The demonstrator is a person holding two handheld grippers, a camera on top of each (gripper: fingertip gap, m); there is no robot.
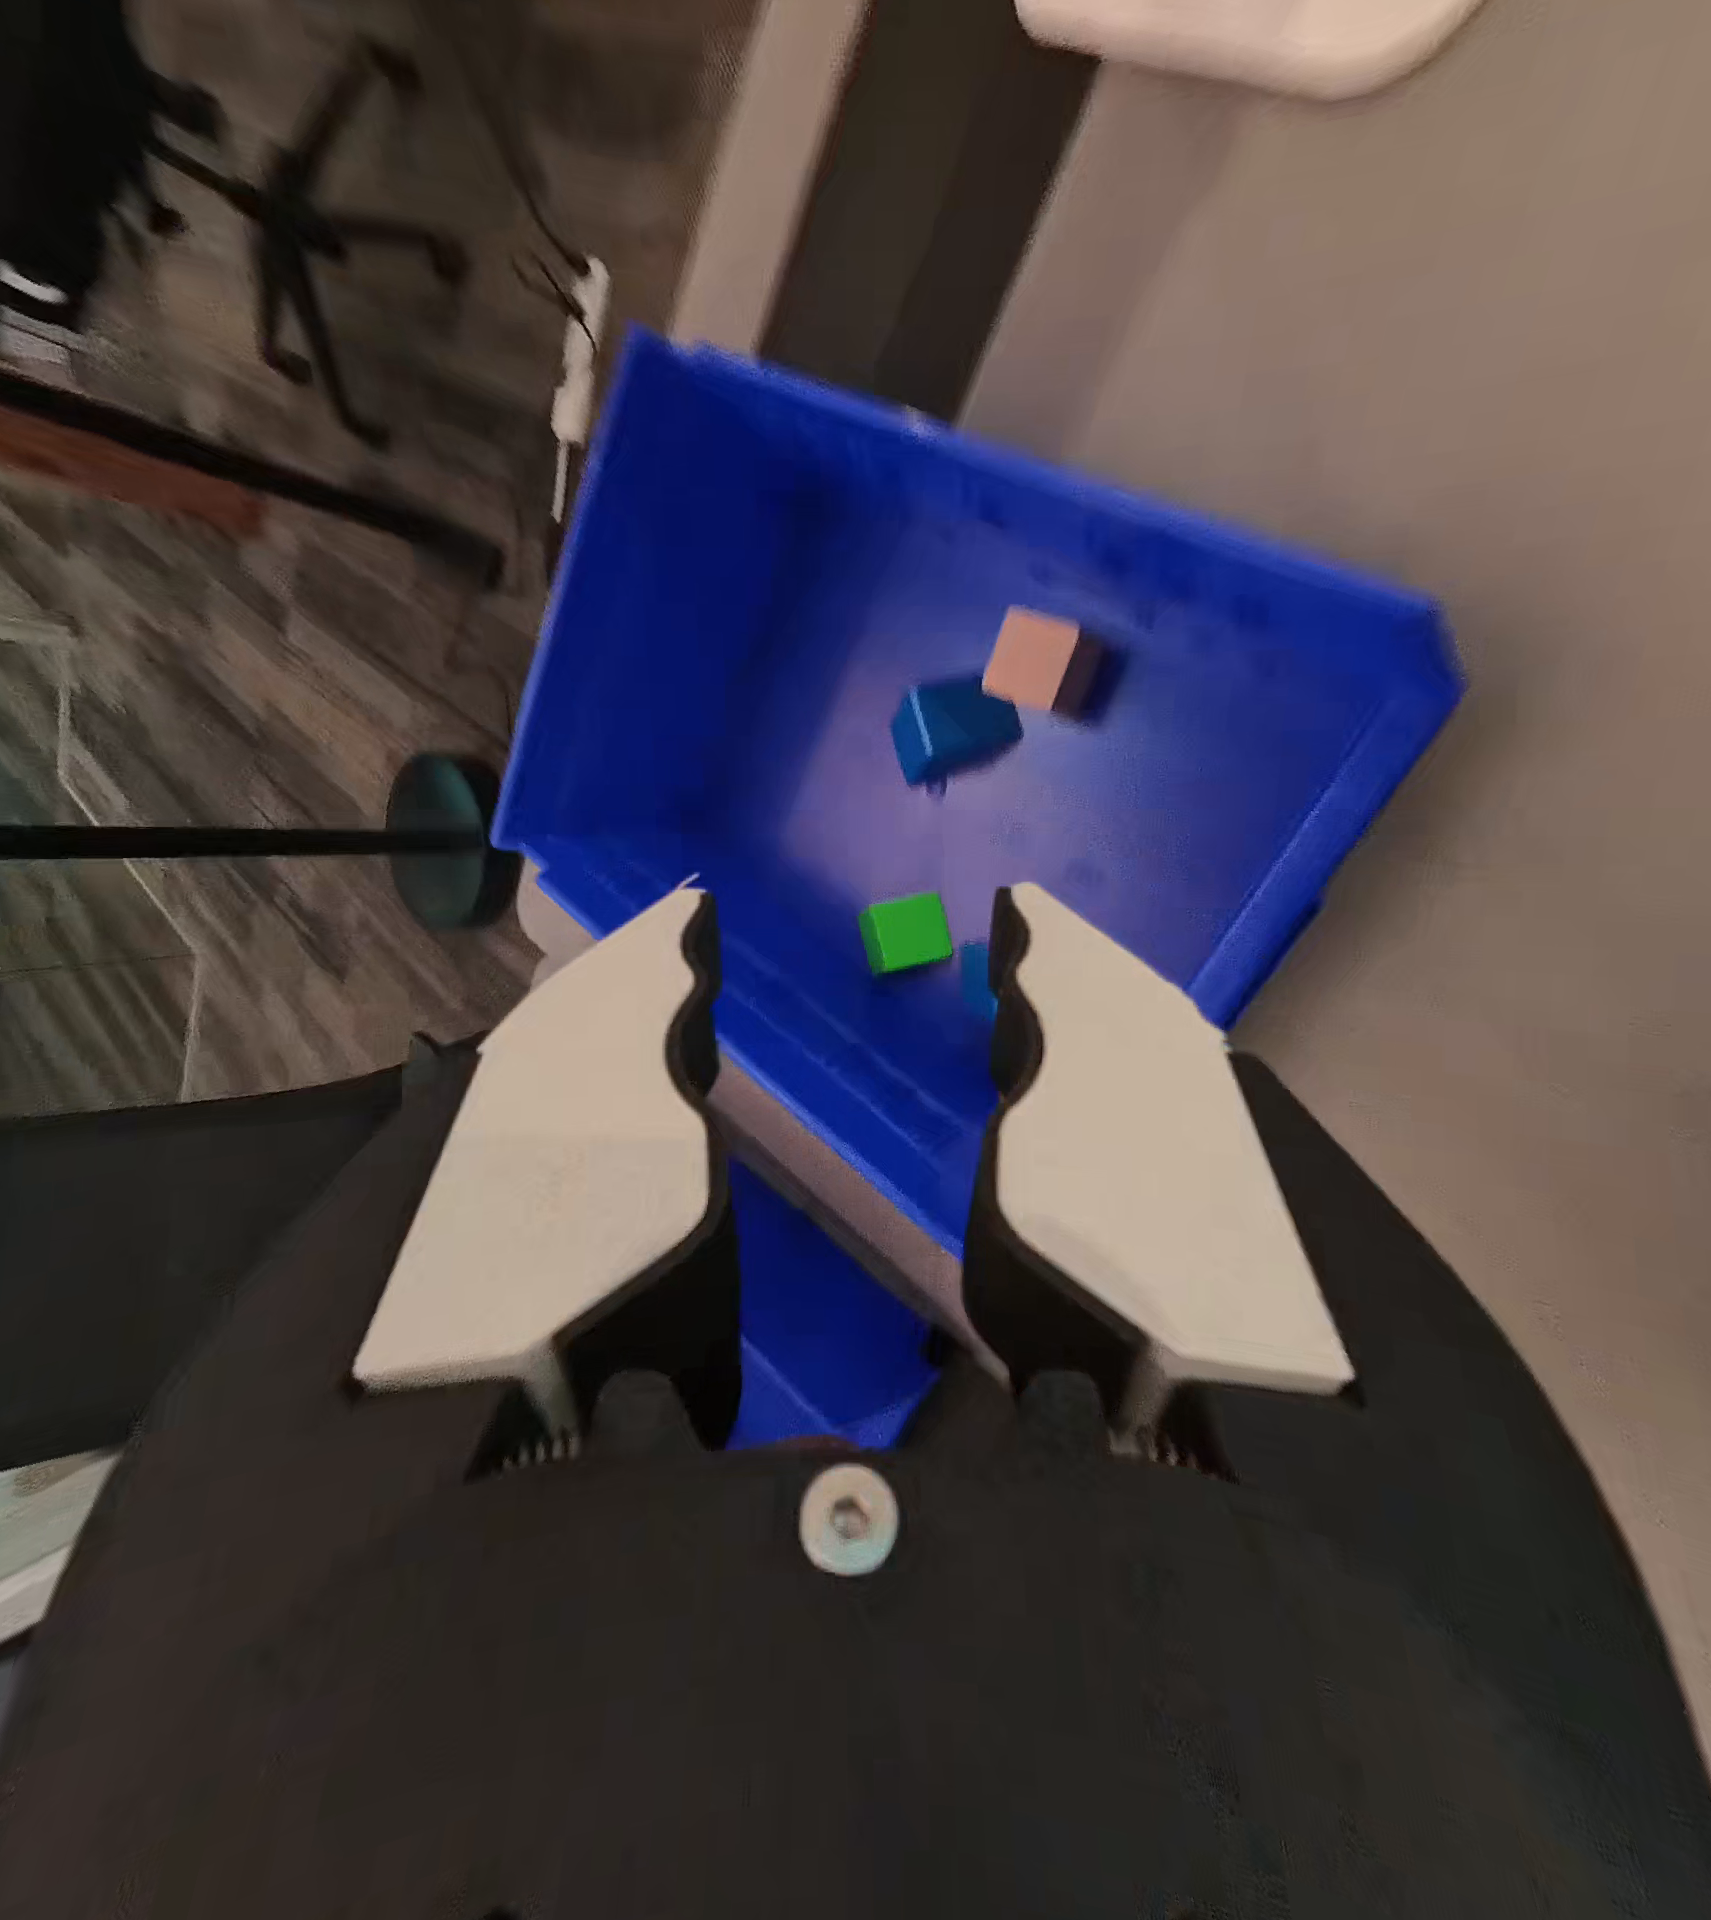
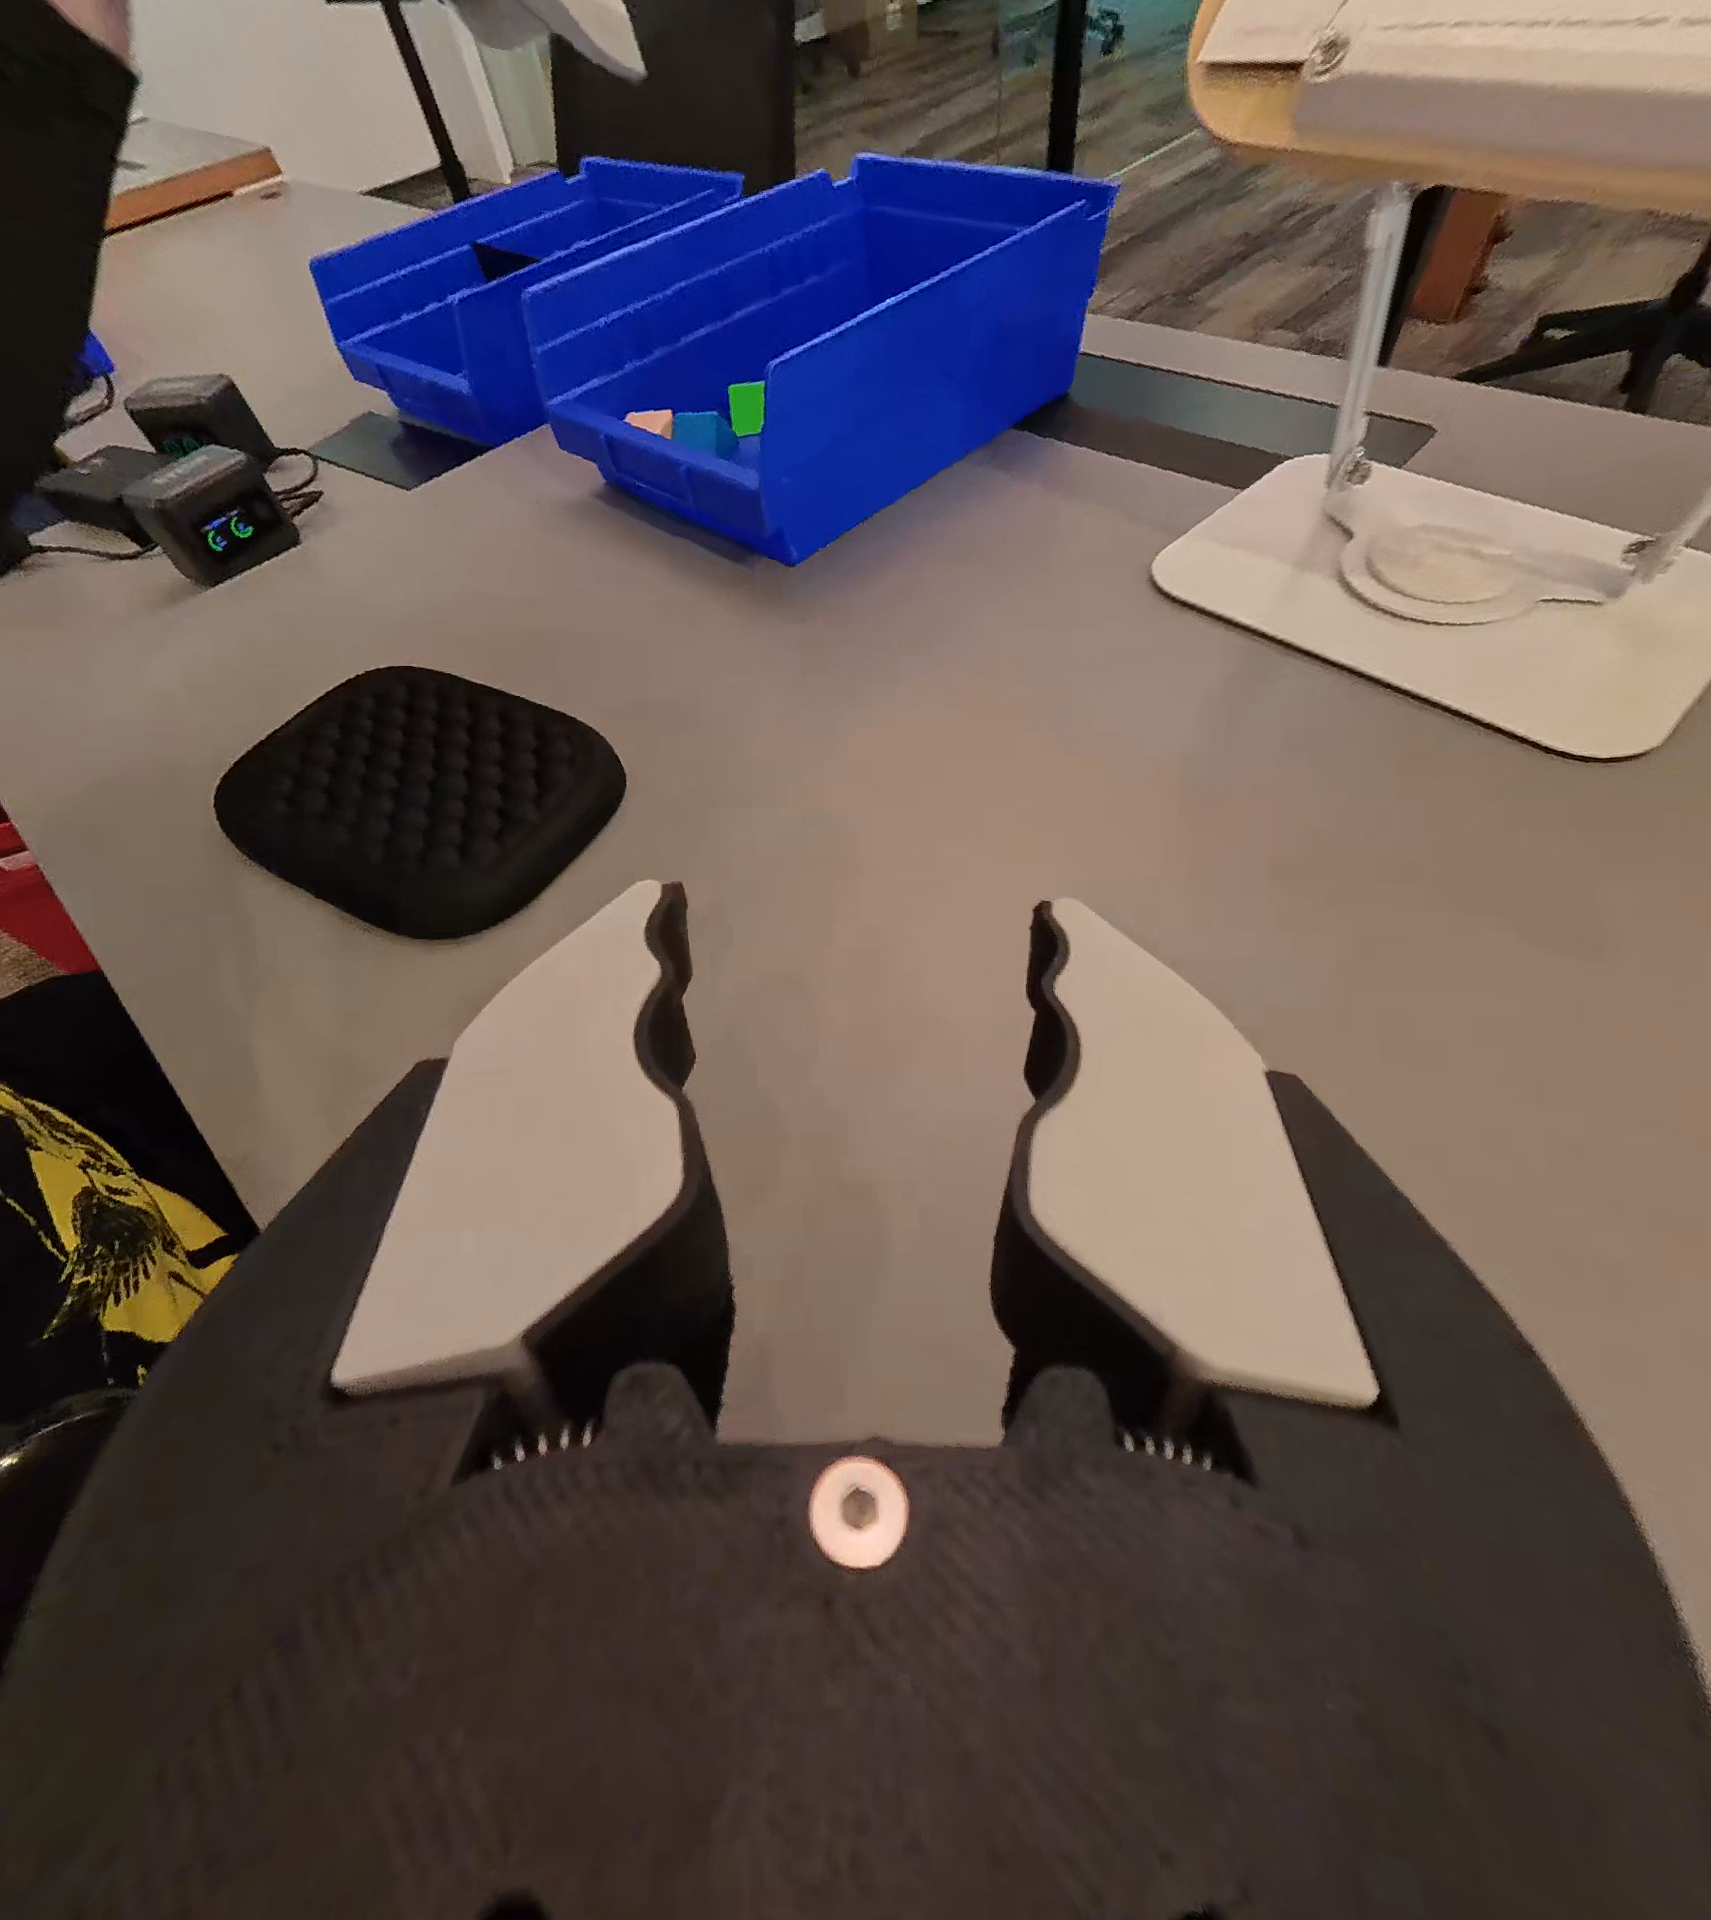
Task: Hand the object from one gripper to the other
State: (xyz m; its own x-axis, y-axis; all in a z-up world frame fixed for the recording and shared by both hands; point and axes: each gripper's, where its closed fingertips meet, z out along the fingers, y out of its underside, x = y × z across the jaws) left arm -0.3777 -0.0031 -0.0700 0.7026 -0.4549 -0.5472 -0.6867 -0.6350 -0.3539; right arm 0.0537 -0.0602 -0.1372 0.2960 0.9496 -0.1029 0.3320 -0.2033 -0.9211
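The left gripper [image 1: 856, 914] hangs over the near end of a blue bin [image 1: 685, 582], its two fingers spread apart with nothing between the pads. Just ahead of the fingertips, on the bin floor, lies a green block [image 1: 903, 932], framed by the open fingers but touched by neither. A small blue piece [image 1: 978, 977] sits just beside the green block, partly hidden behind the right-hand fingertip [image 1: 1022, 935]. Farther ahead in the same bin, a darker blue block [image 1: 950, 724] lies touching or nearly touching a pink block [image 1: 1033, 657]. The view is blurred, so finer detail of the blocks cannot be told. The right gripper [image 2: 856, 914] is held low over a grey table [image 2: 934, 707], its fingers also wide apart and bare, with only tabletop showing between them. Ahead of it and to its left lies a black bumpy pad [image 2: 420, 795]. Well ahead stands the bin with the blocks, and a second blue bin [image 2: 477, 281] stands touching it on the left. Ahead and to the right is a white stand base [image 2: 1578, 665]; far to the left sit small black devices [image 2: 207, 514] with cables.
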